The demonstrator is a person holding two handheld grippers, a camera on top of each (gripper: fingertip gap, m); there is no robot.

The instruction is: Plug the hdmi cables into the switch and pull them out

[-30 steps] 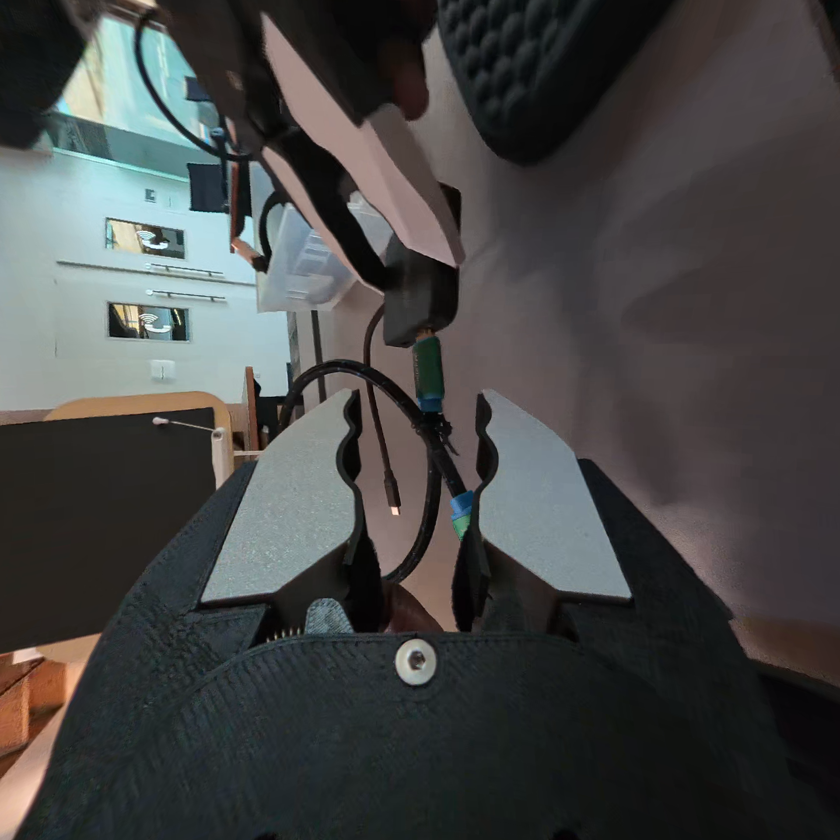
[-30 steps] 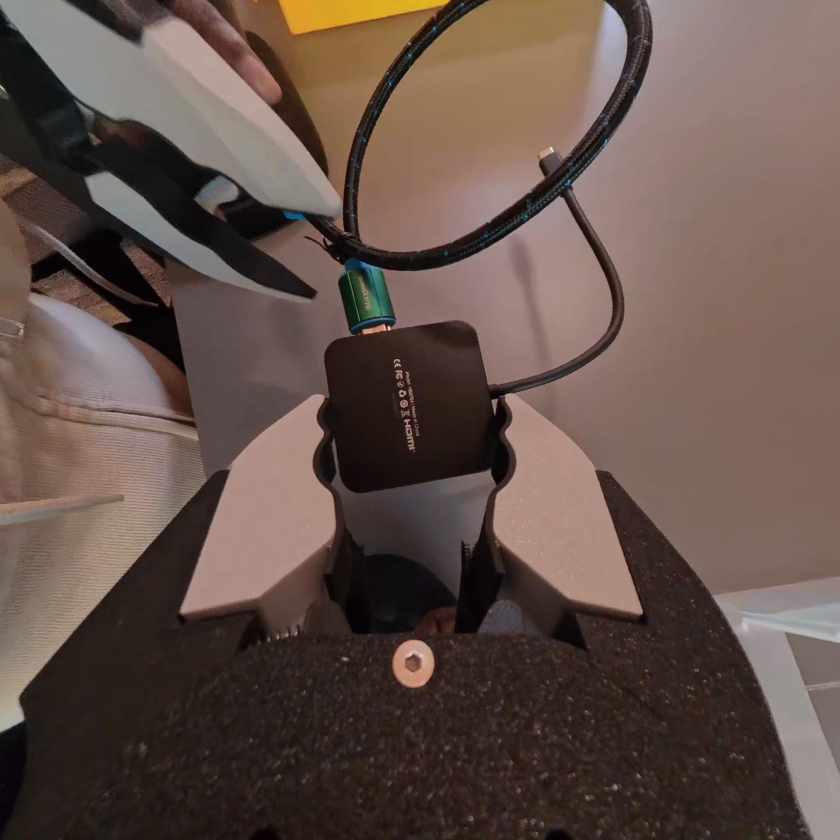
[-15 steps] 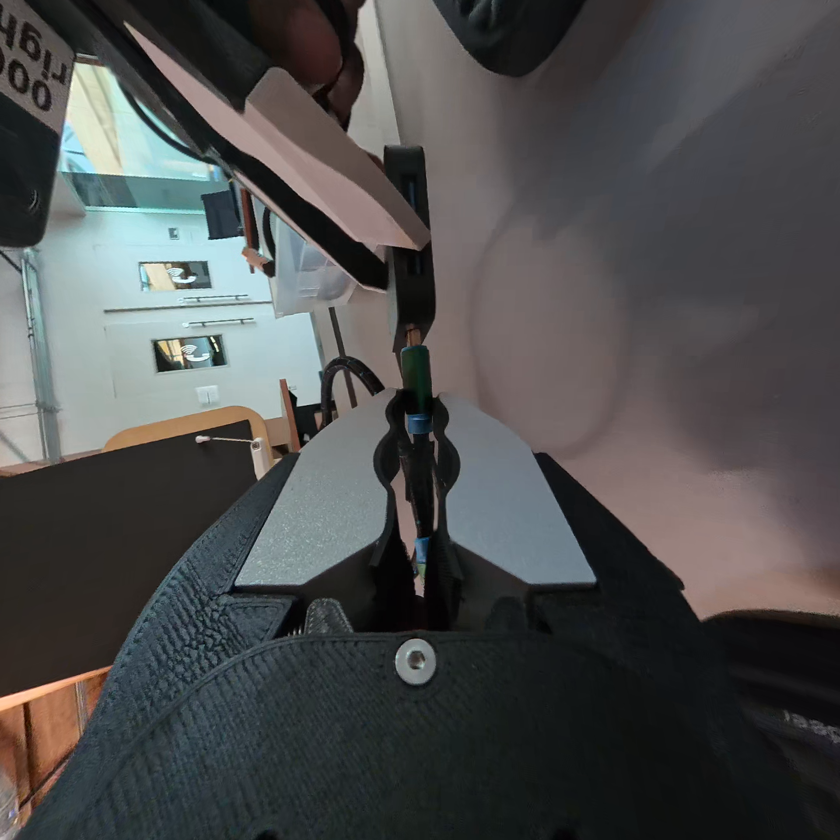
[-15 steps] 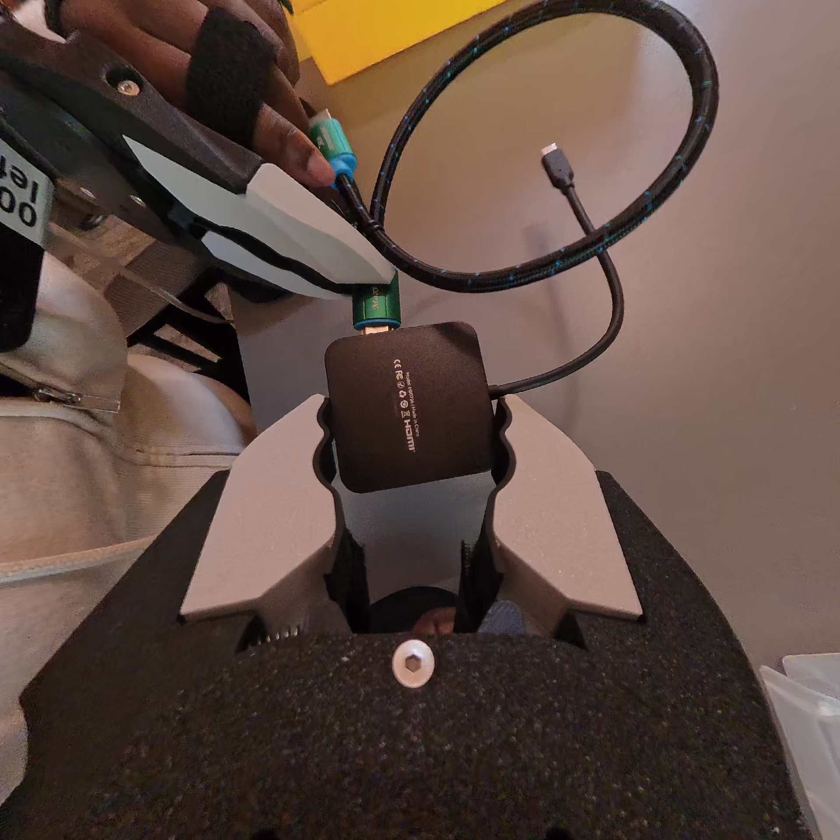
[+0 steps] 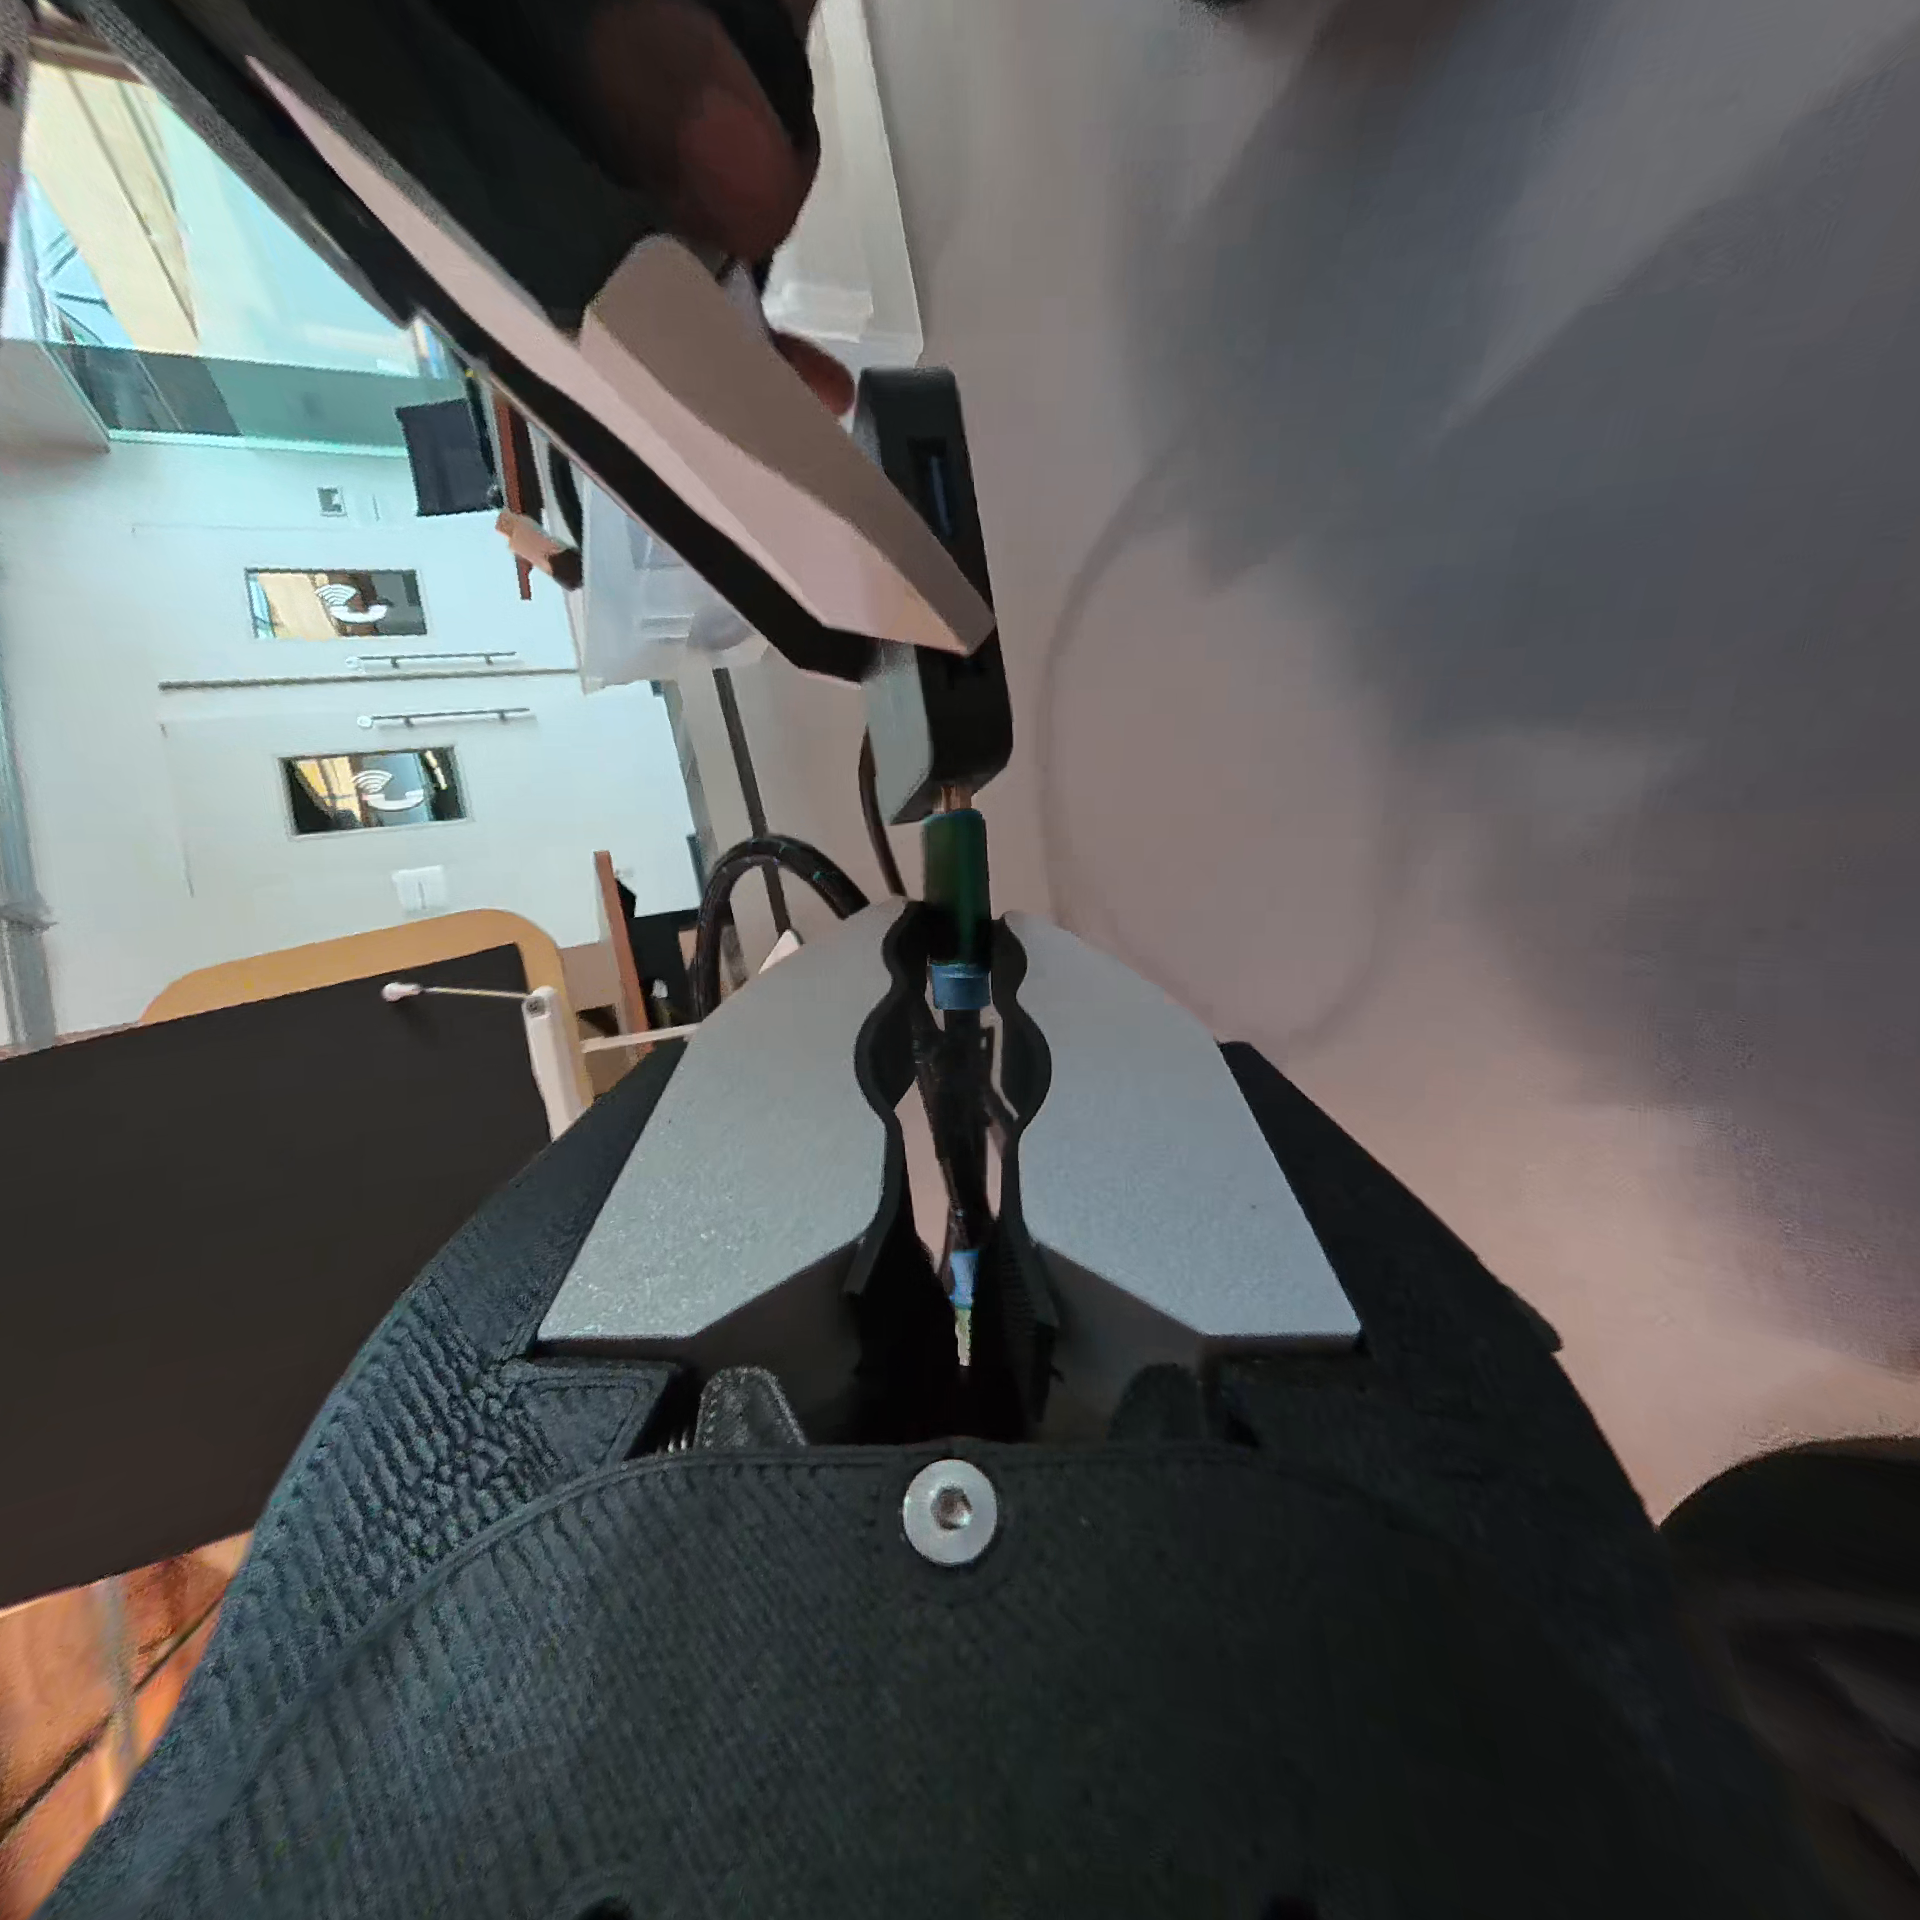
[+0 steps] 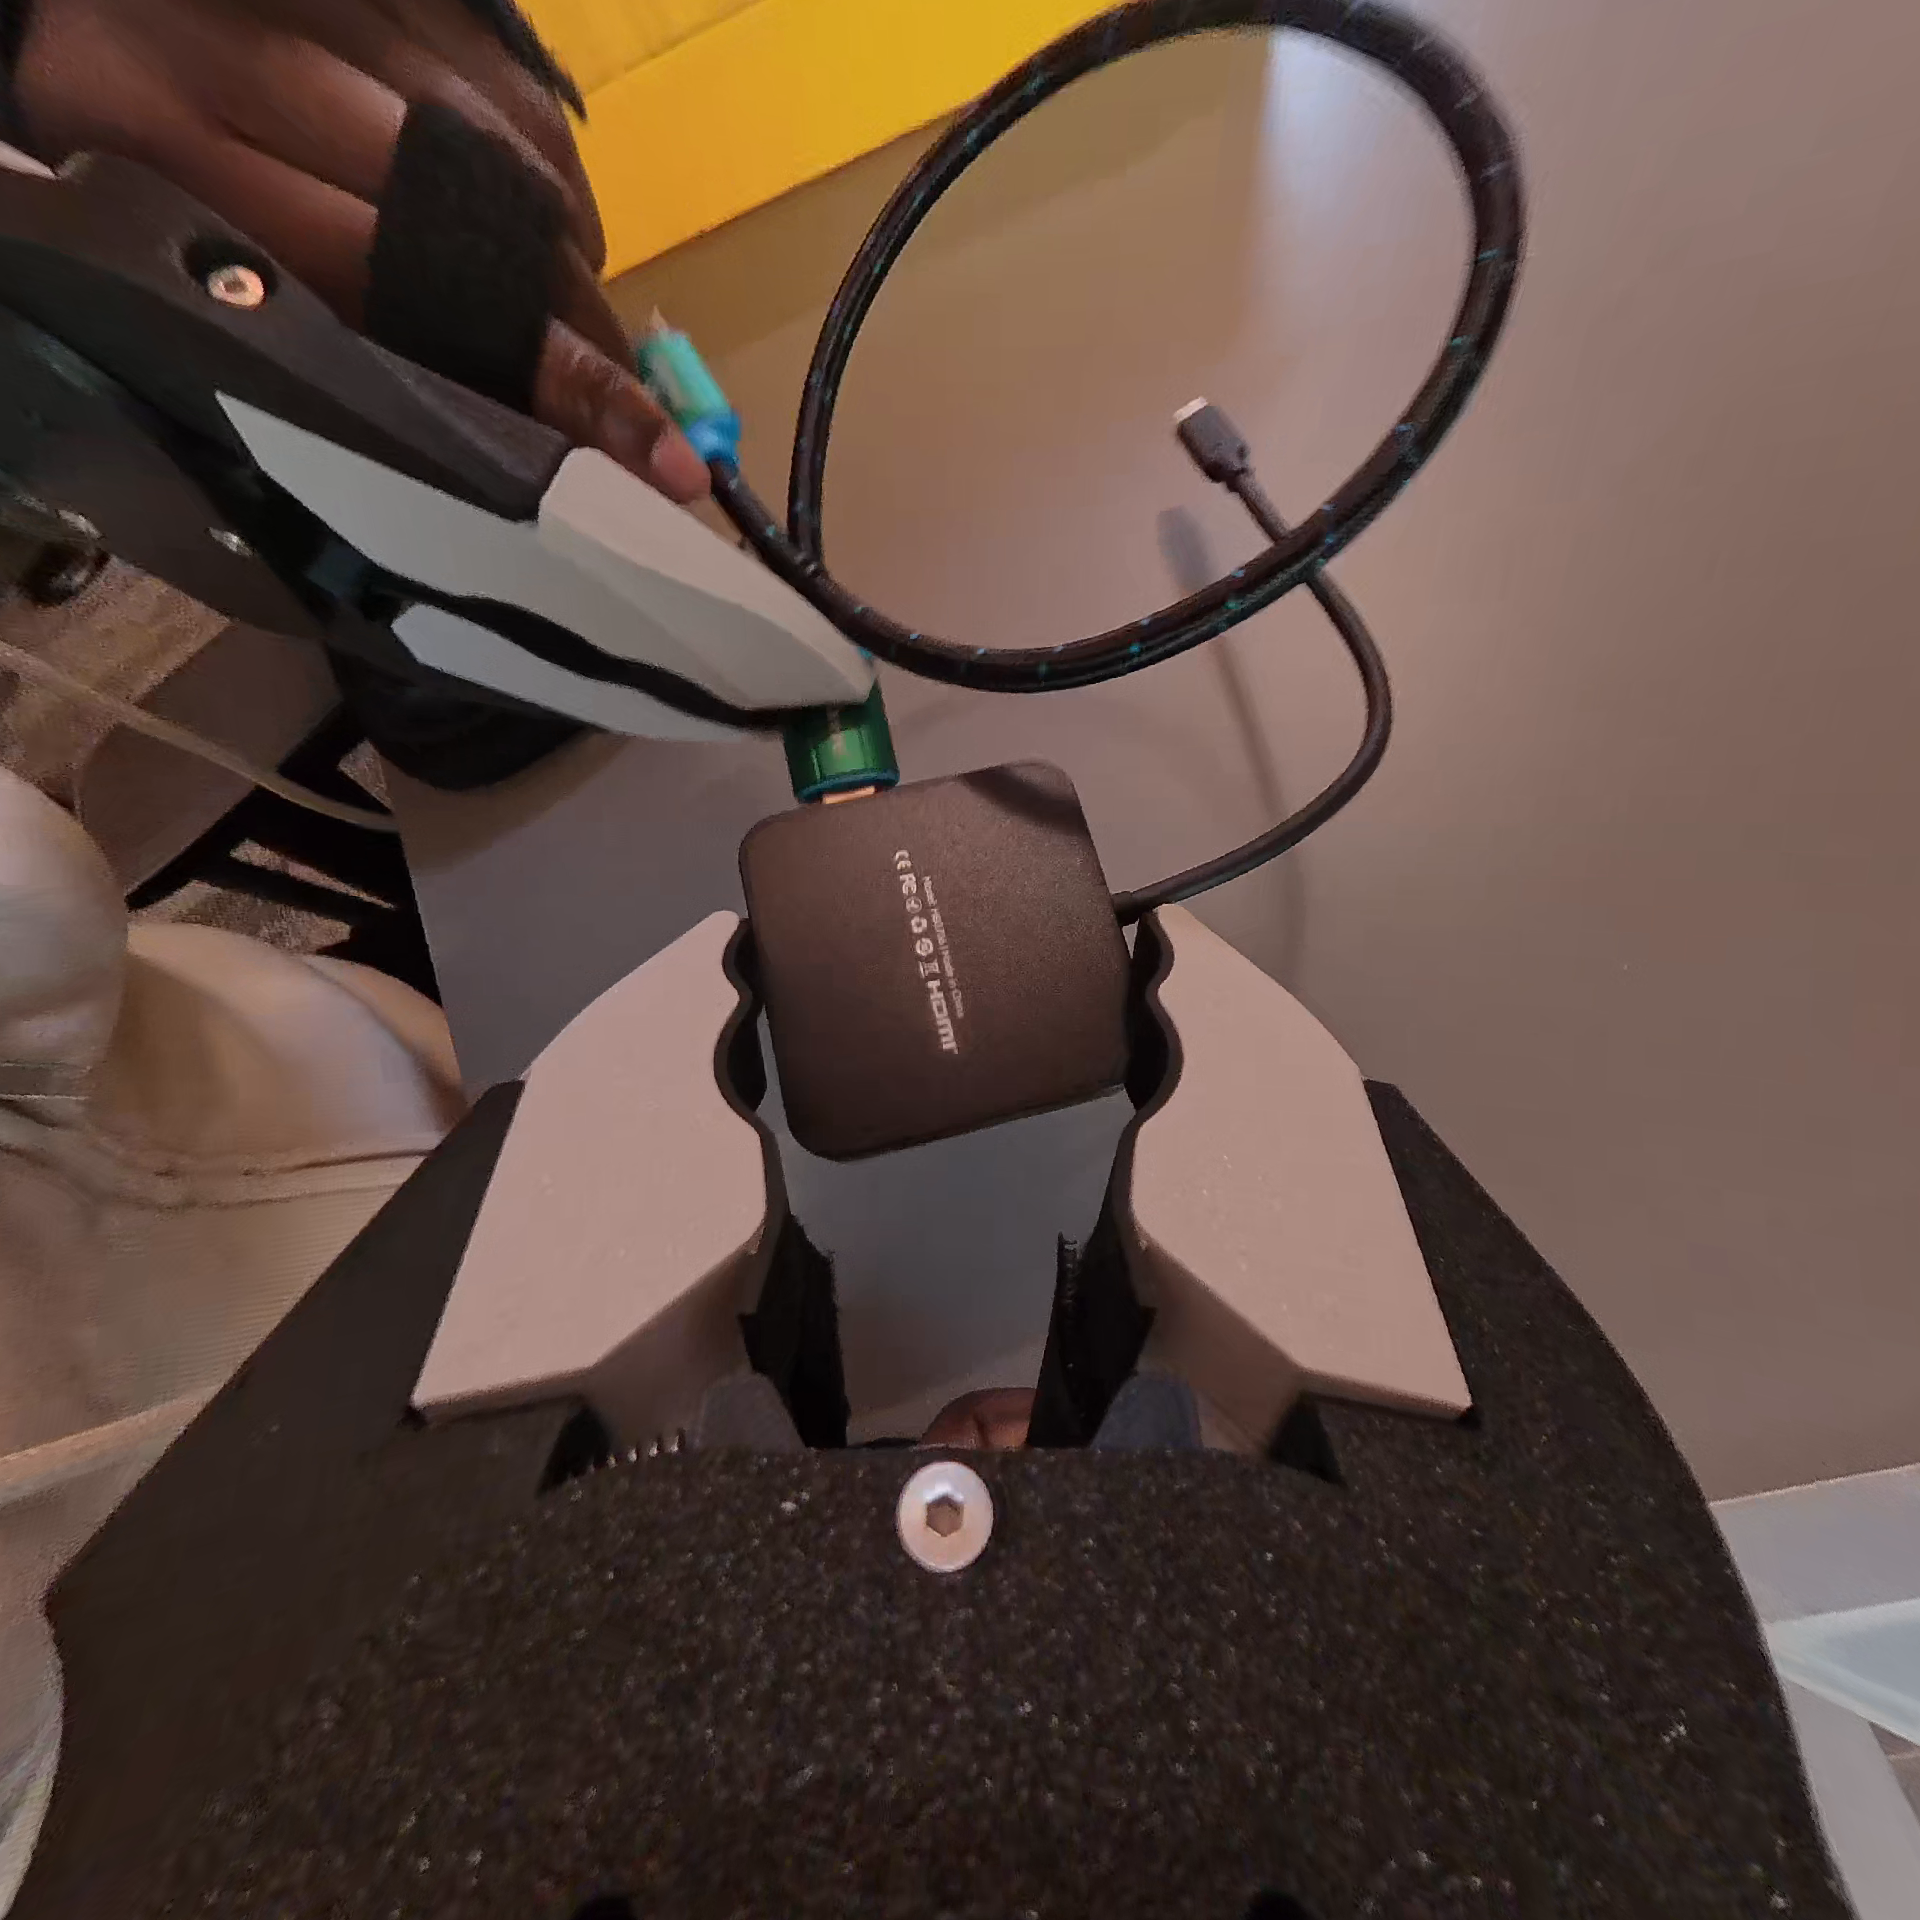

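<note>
My right gripper (image 6: pixel 940 935) is shut on the black square switch (image 6: pixel 935 966), one finger on each side, and holds it above the table. A green HDMI plug (image 6: pixel 840 753) sits in the switch's far edge, with a little gold metal showing at the port. My left gripper (image 5: pixel 958 925) is shut on that green plug (image 5: pixel 956 873); it also shows in the right wrist view (image 6: pixel 810 696). The black braided cable (image 6: pixel 1455 312) loops above, and its other green plug (image 6: pixel 691 400) hangs free by a hand. In the left wrist view the switch (image 5: pixel 935 623) is edge-on.
A thin black cable (image 6: pixel 1351 727) leaves the switch's right side and ends in a small free plug (image 6: pixel 1210 442). A yellow object (image 6: pixel 779 125) lies at the back of the grey table (image 6: pixel 1610 727). A clear tray (image 6: pixel 1849 1610) is at the lower right.
My left gripper was open around the cable, then shut on the green plug. The switch has since tilted a little and the cable loop has swung.
</note>
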